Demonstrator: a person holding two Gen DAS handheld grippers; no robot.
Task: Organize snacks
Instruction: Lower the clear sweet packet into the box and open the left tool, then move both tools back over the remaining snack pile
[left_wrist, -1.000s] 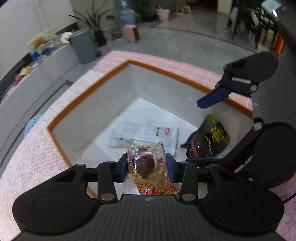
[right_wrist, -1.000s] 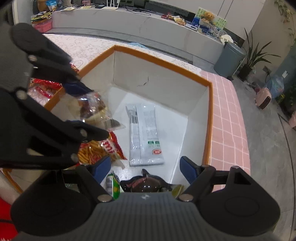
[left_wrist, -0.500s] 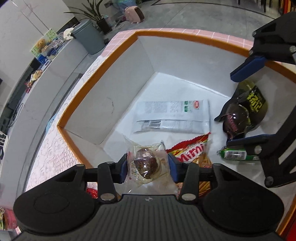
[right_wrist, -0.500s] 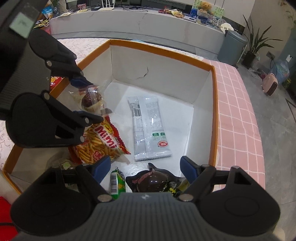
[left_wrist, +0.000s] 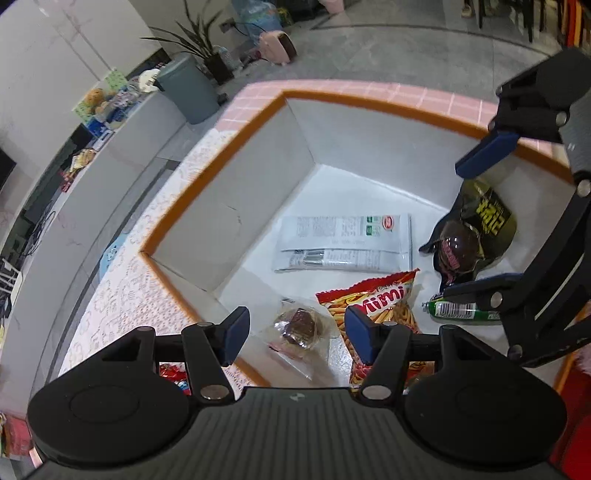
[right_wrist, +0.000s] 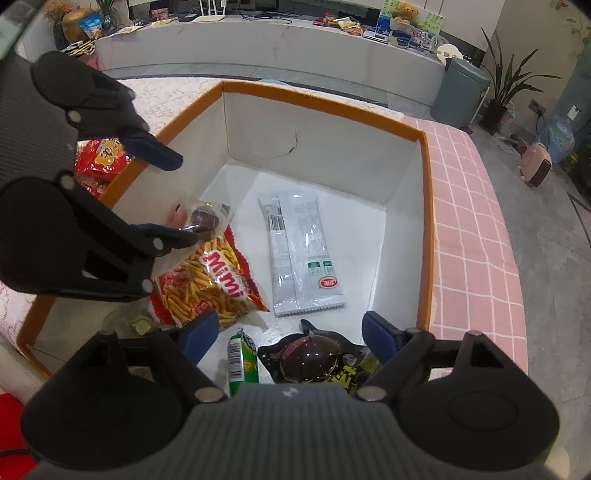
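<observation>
Red Mimi bag (left_wrist: 384, 314): lower end hidden behind the left gripper's (left_wrist: 293, 334) right finger and body in the left wrist view.
Green packet (right_wrist: 242, 363): near end covered by the right gripper (right_wrist: 284, 338) body; print too small to read.
Dark pouch (right_wrist: 314, 360): near part hidden under the same body.
Grey sachet (left_wrist: 343, 243): small print illegible.
Red snack packs (right_wrist: 99, 158): outside the box (right_wrist: 426, 206), partly blocked by its rim and the left gripper's linkage.
Counter items (right_wrist: 391, 26): too small to identify.
</observation>
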